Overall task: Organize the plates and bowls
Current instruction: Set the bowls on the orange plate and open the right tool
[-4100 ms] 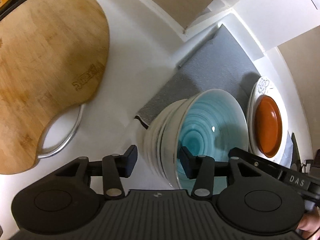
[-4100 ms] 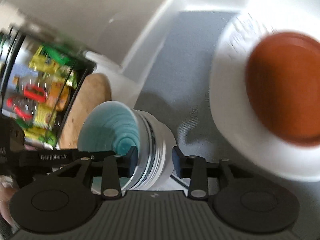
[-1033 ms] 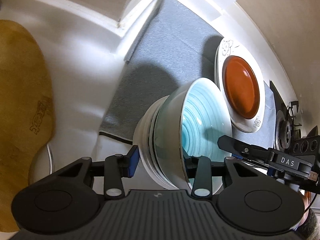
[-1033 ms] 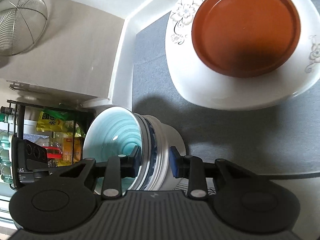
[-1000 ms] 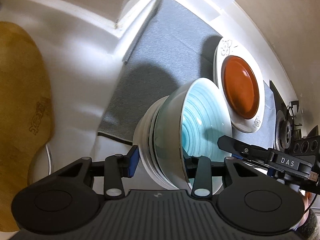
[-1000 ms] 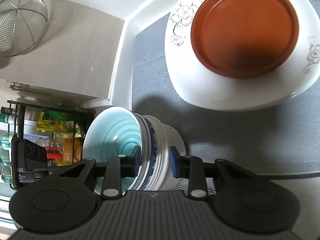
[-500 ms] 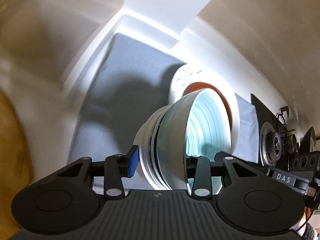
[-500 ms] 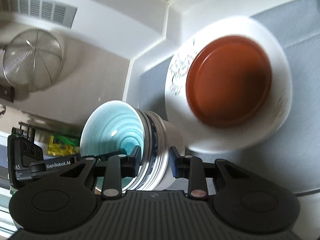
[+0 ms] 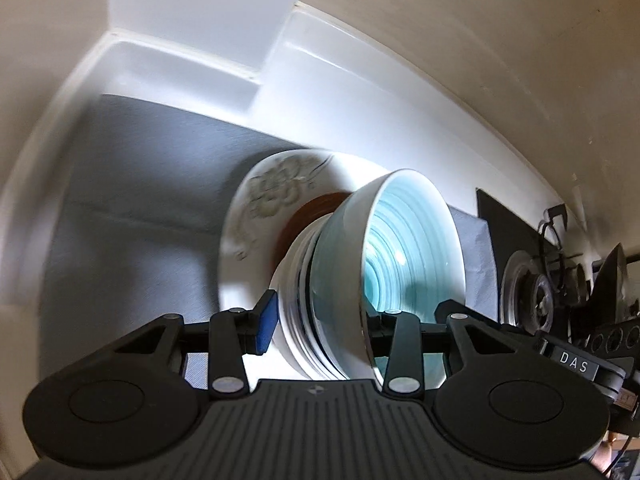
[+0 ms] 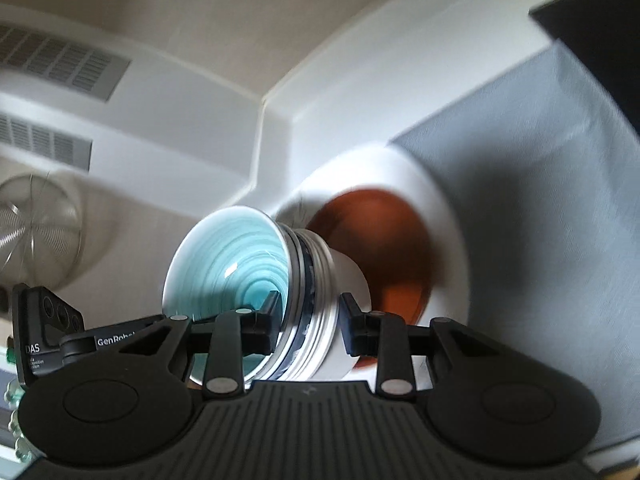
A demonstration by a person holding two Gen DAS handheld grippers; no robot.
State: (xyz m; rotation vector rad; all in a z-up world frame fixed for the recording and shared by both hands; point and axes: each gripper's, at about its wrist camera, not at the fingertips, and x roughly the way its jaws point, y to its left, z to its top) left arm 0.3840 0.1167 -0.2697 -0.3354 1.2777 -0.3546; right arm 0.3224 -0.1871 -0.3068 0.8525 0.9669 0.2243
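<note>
A stack of nested bowls (image 9: 408, 264), the top one turquoise inside and the lower ones white, hangs tilted in the air. My left gripper (image 9: 320, 320) is shut on one side of the stack's rims, its blue pad (image 9: 266, 322) pressed on the outer white bowl. My right gripper (image 10: 310, 320) is shut on the opposite side of the bowl stack (image 10: 236, 256). Just behind and under the stack lies a brown plate (image 10: 384, 240) on a white floral plate (image 9: 256, 216). Both rest on a grey mat (image 9: 140, 184). The stack hides much of the brown plate (image 9: 308, 212).
The mat (image 10: 540, 140) lies on a white counter in a wall corner. A gas burner (image 9: 532, 292) stands right of the mat. On the wall hang a wire strainer (image 10: 36, 224) and a vent grille (image 10: 60, 64). The view is motion-blurred.
Both grippers have carried the bowl stack across the mat towards the plates; it now hangs over the brown plate. The wooden board has left the left wrist view.
</note>
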